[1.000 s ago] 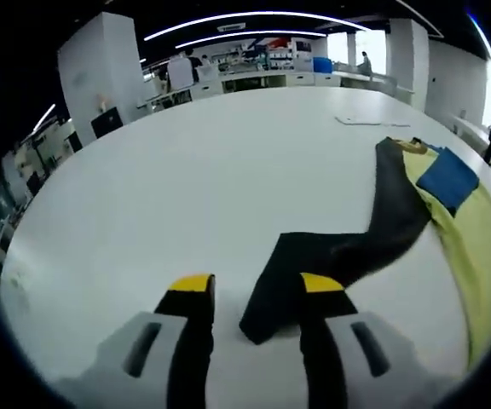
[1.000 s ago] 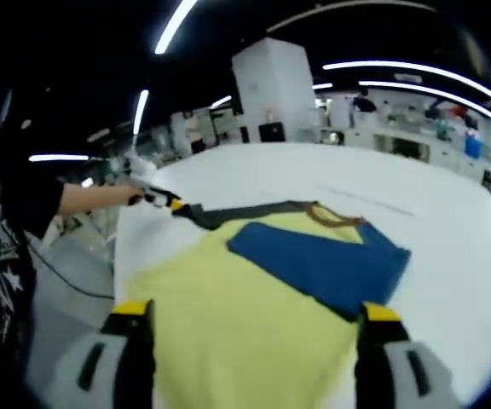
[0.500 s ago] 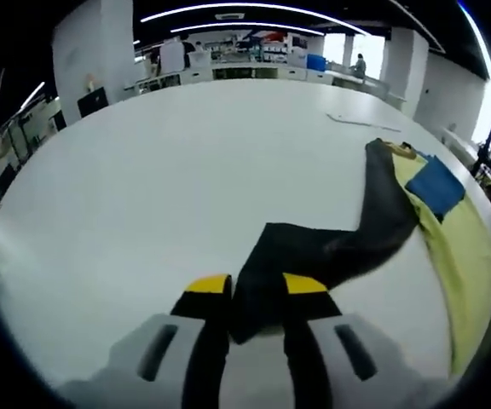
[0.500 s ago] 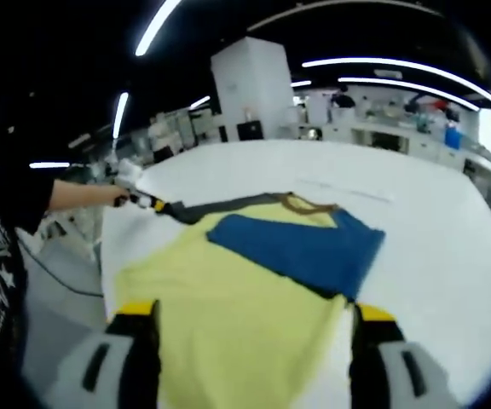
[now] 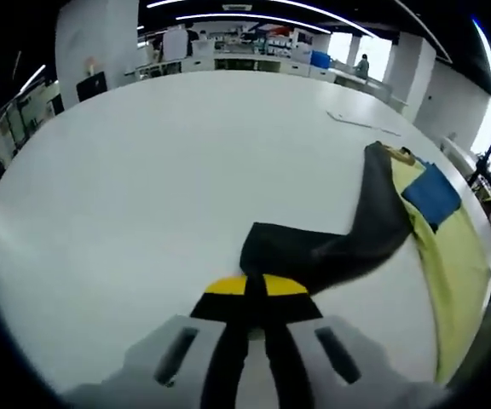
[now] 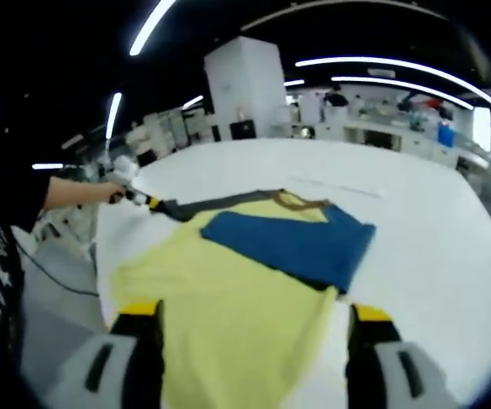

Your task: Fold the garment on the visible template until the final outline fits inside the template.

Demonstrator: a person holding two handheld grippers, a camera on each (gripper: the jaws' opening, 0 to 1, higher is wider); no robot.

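A yellow garment (image 6: 228,298) lies flat on the white table (image 5: 143,170), with a blue sleeve (image 6: 288,243) folded across its chest and a brownish collar (image 6: 301,203) at the far end. A dark sleeve (image 5: 356,239) stretches out sideways from the garment. My left gripper (image 5: 257,285) is shut on that sleeve's end, low on the table; it also shows in the right gripper view as the left gripper (image 6: 141,198), held by a person's hand. My right gripper (image 6: 254,313) stands open above the yellow hem, one jaw near each side.
A thin flat white sheet (image 5: 356,123) lies on the table beyond the garment. The table edge (image 6: 101,264) runs close to the person's arm (image 6: 75,194). Desks, a white pillar and people stand far behind.
My left jaws have closed from open onto the dark sleeve's end. The right gripper has stayed open over the hem, with only a slight shift of its view.
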